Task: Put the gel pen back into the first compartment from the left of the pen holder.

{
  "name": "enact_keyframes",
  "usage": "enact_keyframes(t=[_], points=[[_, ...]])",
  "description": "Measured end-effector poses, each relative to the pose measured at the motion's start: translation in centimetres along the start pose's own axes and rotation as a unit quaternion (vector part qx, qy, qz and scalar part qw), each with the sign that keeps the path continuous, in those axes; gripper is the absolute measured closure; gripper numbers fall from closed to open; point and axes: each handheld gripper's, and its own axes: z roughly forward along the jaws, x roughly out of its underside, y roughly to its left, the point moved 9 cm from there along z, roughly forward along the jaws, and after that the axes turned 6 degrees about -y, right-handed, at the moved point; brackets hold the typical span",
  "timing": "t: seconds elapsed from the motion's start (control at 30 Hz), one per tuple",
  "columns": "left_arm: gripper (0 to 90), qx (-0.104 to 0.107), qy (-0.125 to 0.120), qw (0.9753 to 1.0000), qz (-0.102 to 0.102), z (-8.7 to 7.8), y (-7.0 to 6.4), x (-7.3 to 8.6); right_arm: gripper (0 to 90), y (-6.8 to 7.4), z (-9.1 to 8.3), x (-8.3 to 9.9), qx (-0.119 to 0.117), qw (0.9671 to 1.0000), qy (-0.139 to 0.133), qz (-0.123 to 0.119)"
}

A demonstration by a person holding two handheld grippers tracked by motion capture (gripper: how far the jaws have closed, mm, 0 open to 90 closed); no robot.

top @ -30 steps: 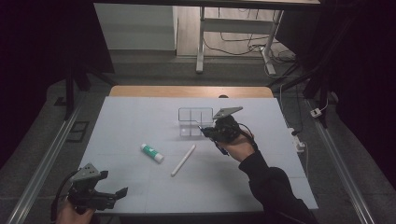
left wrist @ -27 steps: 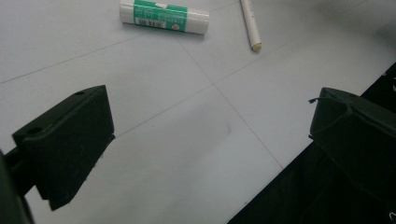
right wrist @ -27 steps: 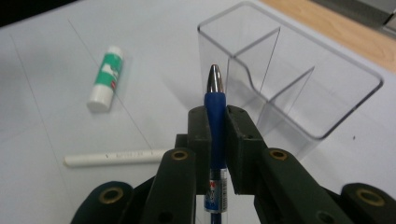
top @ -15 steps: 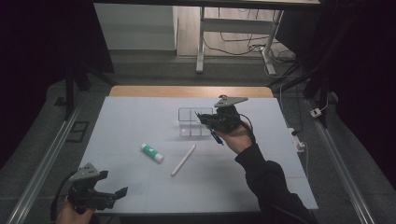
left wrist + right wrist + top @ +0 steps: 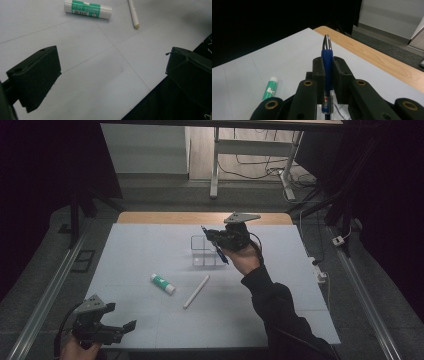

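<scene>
Two claws in play. High view: right claw (image 5: 216,238) is clamped on a blue pen (image 5: 220,255), held in the air over the clear organizer box (image 5: 204,251) on the tabletop (image 5: 150,245); the pen's long axis runs diagonal, tip up-left, tail toward the hand. Box sits directly beneath, so the coming move looks like a tilt and drop. Versus a second ago, the right claw has moved up and farther from the person. Left claw (image 5: 120,330) is parked at the near-left corner, well apart from the box. Left gripper view: jaws wide apart, nothing held; glue stick (image 5: 87,9) and white pen (image 5: 133,13) lie ahead. Right gripper view: pen (image 5: 326,60) pinched between jaws, metal tip pointing away.
</scene>
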Motion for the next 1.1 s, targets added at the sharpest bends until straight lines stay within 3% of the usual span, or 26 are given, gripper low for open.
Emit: enact_keyframes(t=[1.1], points=[[0.0,0.003,0.001,1.0,-0.001,0.0,0.0,0.0,80.1,-1.4,6.5,-2.7,0.036,0.9981,-0.048,0.014]])
